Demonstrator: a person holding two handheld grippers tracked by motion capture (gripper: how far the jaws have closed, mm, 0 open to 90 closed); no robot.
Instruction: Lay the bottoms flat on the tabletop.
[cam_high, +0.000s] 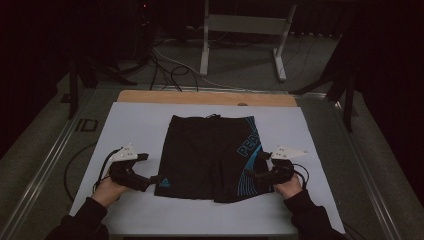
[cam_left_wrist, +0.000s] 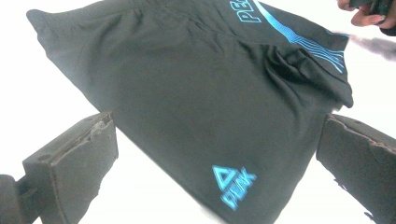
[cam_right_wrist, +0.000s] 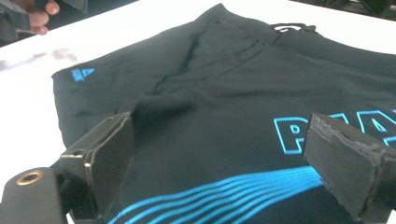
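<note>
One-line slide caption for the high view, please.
Black shorts lie flat on the white table; open left gripper and right gripper at the leg hems.

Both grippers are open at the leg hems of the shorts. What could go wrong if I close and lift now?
1. The left gripper sits at the hem corner of the shorts; its wide-open jaws may catch just one layer, so the leg could open up when lifted.
2. The fabric is bunched near the right gripper, so a pinch there could lock in a crease.
3. The drawstring lies loose at the waistband and might get tucked inside a fold.
</note>
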